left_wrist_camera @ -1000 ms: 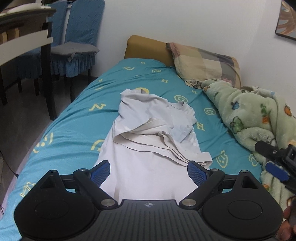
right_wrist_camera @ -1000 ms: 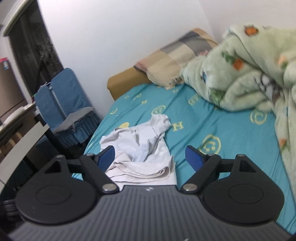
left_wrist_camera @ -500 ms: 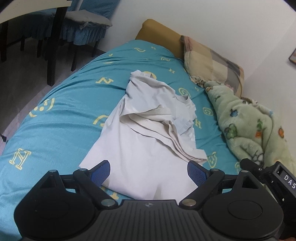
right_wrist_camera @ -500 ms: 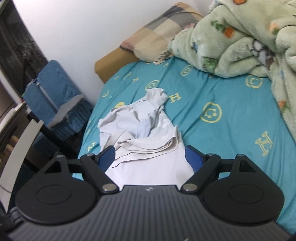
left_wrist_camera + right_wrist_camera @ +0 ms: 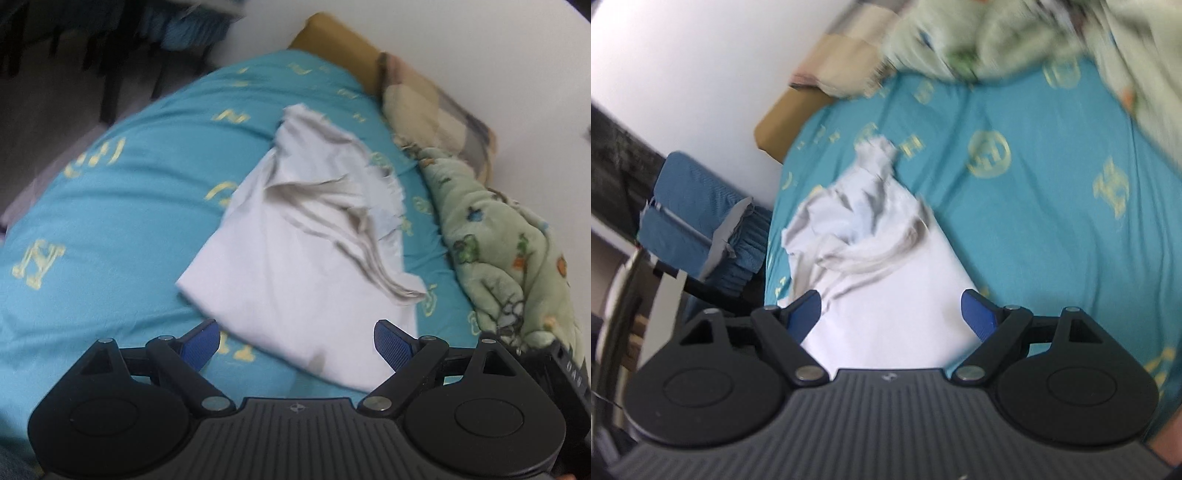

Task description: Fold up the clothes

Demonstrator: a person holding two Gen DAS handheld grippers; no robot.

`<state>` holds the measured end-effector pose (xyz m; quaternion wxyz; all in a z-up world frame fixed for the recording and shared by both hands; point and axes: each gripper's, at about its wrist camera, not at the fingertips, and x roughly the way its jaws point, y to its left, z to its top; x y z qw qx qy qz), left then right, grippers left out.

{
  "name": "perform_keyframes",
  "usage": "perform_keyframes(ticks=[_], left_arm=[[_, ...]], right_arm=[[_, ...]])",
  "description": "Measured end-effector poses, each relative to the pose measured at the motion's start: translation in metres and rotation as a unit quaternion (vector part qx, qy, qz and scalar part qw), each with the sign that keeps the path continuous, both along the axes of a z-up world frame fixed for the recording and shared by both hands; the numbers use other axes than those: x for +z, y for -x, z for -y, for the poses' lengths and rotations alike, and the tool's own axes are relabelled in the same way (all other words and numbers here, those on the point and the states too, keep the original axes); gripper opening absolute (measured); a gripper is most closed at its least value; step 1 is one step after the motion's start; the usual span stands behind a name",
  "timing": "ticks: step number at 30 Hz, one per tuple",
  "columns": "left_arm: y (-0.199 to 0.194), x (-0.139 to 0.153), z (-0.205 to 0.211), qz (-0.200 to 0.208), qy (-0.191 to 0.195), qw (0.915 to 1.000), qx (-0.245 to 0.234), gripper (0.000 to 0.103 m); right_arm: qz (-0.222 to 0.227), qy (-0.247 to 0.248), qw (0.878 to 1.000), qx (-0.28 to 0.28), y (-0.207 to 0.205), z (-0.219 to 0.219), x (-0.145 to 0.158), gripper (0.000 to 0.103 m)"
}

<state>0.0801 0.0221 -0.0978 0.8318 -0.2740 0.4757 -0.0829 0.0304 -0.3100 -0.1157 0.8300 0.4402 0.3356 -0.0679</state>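
A white T-shirt (image 5: 306, 251) lies rumpled on the teal bed sheet (image 5: 110, 221), its upper half bunched and folded over, its lower half flat toward me. My left gripper (image 5: 297, 341) is open and empty, above the shirt's near hem. In the right wrist view the same shirt (image 5: 882, 295) lies under my right gripper (image 5: 891, 308), which is open and empty over the shirt's flat lower part. The right gripper's black body (image 5: 557, 373) shows at the right edge of the left wrist view.
A green fleece blanket (image 5: 506, 258) is heaped along the bed's right side, with a plaid pillow (image 5: 436, 110) and a tan headboard (image 5: 332, 40) at the far end. Blue-covered chairs (image 5: 701, 218) and a table stand left of the bed.
Both grippers have tilted downward and moved in over the near end of the shirt; the views now look down on the bed. Both stay open. The shirt has not moved.
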Motion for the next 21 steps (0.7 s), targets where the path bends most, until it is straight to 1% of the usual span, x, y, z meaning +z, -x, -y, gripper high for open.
perform_keyframes(ticks=[3,5,8,10,11,12,13,14,15,16,17,19,20,21], left_arm=[[-0.006,-0.02,-0.013,-0.05,0.056,0.9968,0.028,0.092],[-0.008,-0.03,-0.018,-0.069,0.086,0.9929,0.046,0.092],[-0.012,-0.047,-0.021,-0.097,0.138,0.9833,0.069,0.092],[-0.014,-0.059,-0.023,-0.113,0.172,0.9747,0.087,0.088],[-0.015,-0.064,-0.023,-0.116,0.181,0.9718,0.097,0.087],[-0.016,-0.068,-0.023,-0.116,0.181,0.971,0.104,0.084],[-0.018,-0.07,-0.023,-0.116,0.177,0.9712,0.109,0.08],[-0.02,-0.073,-0.023,-0.113,0.176,0.9711,0.115,0.078],[-0.022,-0.074,-0.023,-0.107,0.179,0.9704,0.122,0.075],[-0.024,-0.075,-0.024,-0.101,0.179,0.97,0.129,0.069],[-0.026,-0.075,-0.025,-0.096,0.176,0.97,0.138,0.066],[-0.029,-0.075,-0.028,-0.082,0.163,0.9703,0.158,0.054],[-0.031,-0.075,-0.029,-0.078,0.157,0.9701,0.167,0.05],[-0.033,-0.076,-0.03,-0.078,0.153,0.9696,0.175,0.041]], right_arm=[[-0.03,-0.058,0.998,-0.014,0.001,0.007,-0.022,0.086],[-0.04,-0.111,0.993,-0.026,0.004,0.008,-0.034,0.086],[-0.044,-0.178,0.982,-0.042,0.007,0.008,-0.051,0.086],[-0.056,-0.204,0.976,-0.052,0.005,0.01,-0.064,0.086],[-0.06,-0.211,0.974,-0.058,0.004,0.011,-0.07,0.084],[-0.065,-0.215,0.972,-0.067,0.003,0.013,-0.074,0.079],[-0.069,-0.216,0.971,-0.076,0.002,0.014,-0.079,0.08],[-0.074,-0.218,0.969,-0.085,0.001,0.015,-0.083,0.077],[-0.079,-0.22,0.968,-0.094,0.0,0.016,-0.088,0.069],[-0.077,-0.217,0.968,-0.101,-0.001,0.017,-0.089,0.067],[-0.071,-0.212,0.969,-0.107,-0.002,0.017,-0.089,0.067],[-0.063,-0.196,0.972,-0.112,-0.005,0.017,-0.086,0.066],[-0.066,-0.185,0.974,-0.11,-0.008,0.017,-0.087,0.06],[-0.071,-0.173,0.977,-0.106,-0.011,0.017,-0.087,0.042]])
